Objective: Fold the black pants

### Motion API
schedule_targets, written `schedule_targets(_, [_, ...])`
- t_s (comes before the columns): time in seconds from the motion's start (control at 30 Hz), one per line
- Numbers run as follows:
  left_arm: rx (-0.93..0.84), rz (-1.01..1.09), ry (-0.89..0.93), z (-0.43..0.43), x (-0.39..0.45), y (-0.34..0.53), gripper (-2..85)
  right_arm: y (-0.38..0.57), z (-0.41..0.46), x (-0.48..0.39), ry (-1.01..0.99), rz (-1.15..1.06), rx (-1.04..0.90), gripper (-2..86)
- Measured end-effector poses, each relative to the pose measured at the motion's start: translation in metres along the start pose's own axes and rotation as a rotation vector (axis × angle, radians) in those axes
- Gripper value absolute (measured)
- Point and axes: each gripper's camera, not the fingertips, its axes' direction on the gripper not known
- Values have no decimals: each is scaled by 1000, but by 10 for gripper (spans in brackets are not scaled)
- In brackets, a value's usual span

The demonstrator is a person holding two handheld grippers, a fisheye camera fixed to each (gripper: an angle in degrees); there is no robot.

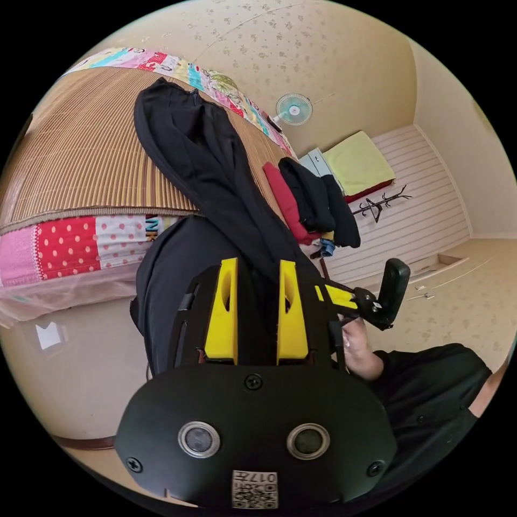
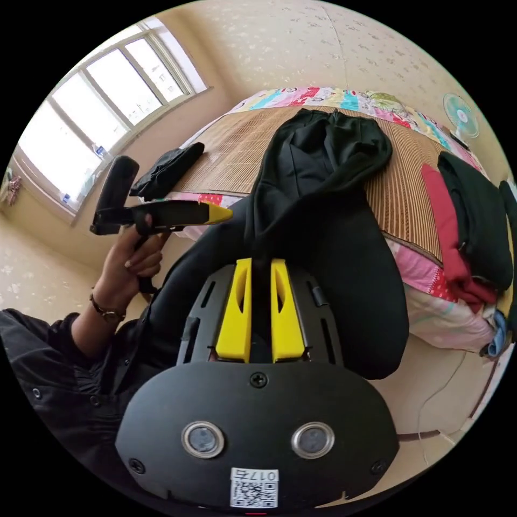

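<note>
Both claws are closed down on black cloth: my left gripper (image 1: pixel 257 312) has its yellow jaws drawn close with a bunched strand of the black pants (image 1: pixel 204 161) pinched between them, and my right gripper (image 2: pixel 260 309) has its jaws nearly together on another gather of the same garment (image 2: pixel 318 215). From each camera I can also see the other tool off to the side, gripped in a hand (image 2: pixel 129 258). The pants lie partly on the bed (image 1: pixel 81 151), their far end resting on the woven mat near the head edge, while the near portion runs over the foot edge and hangs toward me, lifted by the two grips. I judge the folding as barely begun: the cloth is twisted and rumpled, with no flat, squared fold anywhere that I can make out, so the legs have yet to be laid together and doubled over. A heap of other clothes (image 2: pixel 468 226), red and dark, sits along the bed's side edge, and a dark bundle (image 2: pixel 167 169) lies at the opposite edge by the window side.
</note>
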Motion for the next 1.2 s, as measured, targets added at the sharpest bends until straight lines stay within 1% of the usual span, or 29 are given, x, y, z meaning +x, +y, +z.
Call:
schedule_targets(0.07, [-3, -17, 32, -15, -8, -4, 114, -12, -76, 50, -291, -5, 130, 43])
schedule_targets(0.1, [4, -29, 85, -27, -14, -6, 115, -14, -96, 64, -355, -14, 169, 40])
schedule_targets(0.17, [17, -52, 175, -39, -22, -7, 124, -11, -169, 120, -555, -44, 313, 33])
schedule_targets(0.27, [48, -25, 268, -44, -19, -4, 133, 0, -219, 173, -681, 17, 373, 29])
schedule_targets(0.33, [65, 65, 300, -42, -1, -3, 137, 10, -233, 197, -743, 61, 371, 27])
schedule_targets(0.4, [43, 117, 274, -36, 10, -4, 140, 24, -241, 228, -871, 139, 409, 26])
schedule_targets(0.47, [-34, 108, 243, -21, 16, -10, 143, 47, -245, 280, -1171, 257, 520, 25])
schedule_targets(0.5, [-61, 106, 267, -13, 19, -13, 155, 52, -245, 293, -1250, 285, 552, 25])
schedule_targets(0.53, [-71, 105, 313, -7, 24, -14, 163, 64, -245, 319, -1396, 345, 624, 25])
schedule_targets(0.57, [-75, 106, 336, -5, 27, -14, 166, 75, -248, 341, -1499, 403, 700, 25])
schedule_targets(0.6, [-93, 116, 363, 1, 36, -14, 168, 80, -252, 351, -1534, 428, 738, 25])
schedule_targets(0.67, [-130, 126, 331, 9, 48, -13, 168, 95, -275, 379, -1588, 482, 837, 25])
schedule_targets(0.73, [-105, 135, 311, 3, 53, -4, 168, 102, -289, 390, -1635, 513, 887, 25])
schedule_targets(0.83, [-73, 122, 341, -10, 45, 7, 162, 113, -306, 403, -1736, 539, 954, 25])
schedule_targets(0.9, [-110, 120, 348, -9, 40, 7, 160, 121, -316, 415, -1741, 554, 994, 25])
schedule_targets(0.97, [-185, 143, 362, -4, 37, 7, 153, 133, -325, 431, -1762, 605, 1028, 25])
schedule_targets(1.03, [-296, 156, 382, 1, 33, 9, 132, 140, -337, 443, -1762, 639, 1060, 26])
schedule_targets(1.07, [-316, 163, 365, 1, 33, 10, 126, 146, -349, 453, -1745, 649, 1102, 26])
schedule_targets(1.1, [-346, 190, 315, -2, 37, 13, 97, 149, -356, 459, -1736, 654, 1126, 26])
schedule_targets(1.2, [-355, 258, 229, -11, 55, 15, 55, 158, -389, 489, -1692, 660, 1198, 27])
